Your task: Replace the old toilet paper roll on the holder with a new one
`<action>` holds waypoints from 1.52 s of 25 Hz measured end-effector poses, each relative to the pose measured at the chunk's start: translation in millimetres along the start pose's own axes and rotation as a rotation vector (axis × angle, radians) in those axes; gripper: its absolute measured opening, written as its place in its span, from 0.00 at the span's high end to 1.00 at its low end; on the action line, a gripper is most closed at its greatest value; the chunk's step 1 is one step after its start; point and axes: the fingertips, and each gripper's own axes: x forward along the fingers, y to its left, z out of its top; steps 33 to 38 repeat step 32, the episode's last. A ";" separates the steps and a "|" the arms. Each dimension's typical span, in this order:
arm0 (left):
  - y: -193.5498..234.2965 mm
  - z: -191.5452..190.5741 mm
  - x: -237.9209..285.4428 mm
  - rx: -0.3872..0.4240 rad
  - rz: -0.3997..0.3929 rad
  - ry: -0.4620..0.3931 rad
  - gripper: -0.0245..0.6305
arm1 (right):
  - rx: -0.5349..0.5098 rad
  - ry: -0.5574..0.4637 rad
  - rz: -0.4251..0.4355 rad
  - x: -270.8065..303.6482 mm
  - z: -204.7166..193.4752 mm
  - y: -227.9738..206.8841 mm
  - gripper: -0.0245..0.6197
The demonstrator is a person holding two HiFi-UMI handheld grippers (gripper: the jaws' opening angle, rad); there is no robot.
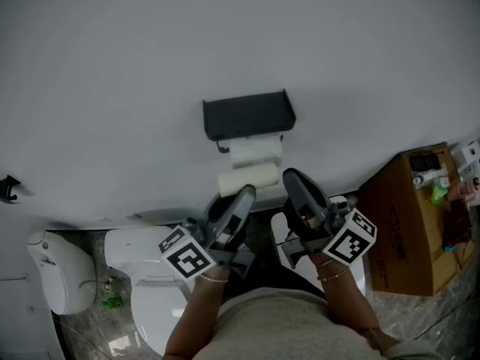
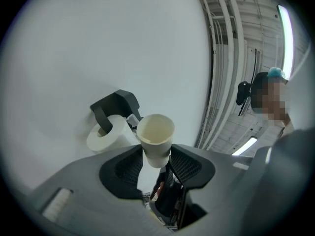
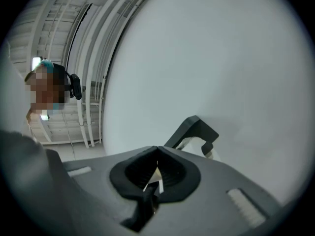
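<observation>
A black holder (image 1: pixel 247 116) is fixed to the white wall, and a white toilet paper roll (image 1: pixel 256 152) hangs on it. Just below it, my left gripper (image 1: pixel 246 193) is shut on a cream tube-like roll (image 1: pixel 247 178). In the left gripper view the cream roll (image 2: pixel 155 137) stands on end between the jaws of my left gripper (image 2: pixel 156 154), with the white roll (image 2: pixel 106 132) and holder (image 2: pixel 115 104) behind it. My right gripper (image 1: pixel 291 177) is beside the hanging roll's lower right corner. In its own view my right gripper (image 3: pixel 157 149) is shut, tips together. A pale sliver shows behind the tips; I cannot tell what it is.
A white toilet (image 1: pixel 150 276) stands below left, with a white bin (image 1: pixel 56 272) further left. A cardboard box (image 1: pixel 409 216) with small items on top sits at the right. A small black hook (image 1: pixel 7 188) is on the wall at far left.
</observation>
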 end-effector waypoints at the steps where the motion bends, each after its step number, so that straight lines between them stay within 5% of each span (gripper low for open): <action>1: 1.2 -0.4 0.4 0.003 0.004 0.001 0.68 | -0.008 0.005 0.002 0.3 0.0 -0.4 0.95; 38: 11.8 15.5 -1.0 -0.019 0.007 0.003 0.68 | -0.115 0.008 0.008 21.8 -0.3 16.8 0.96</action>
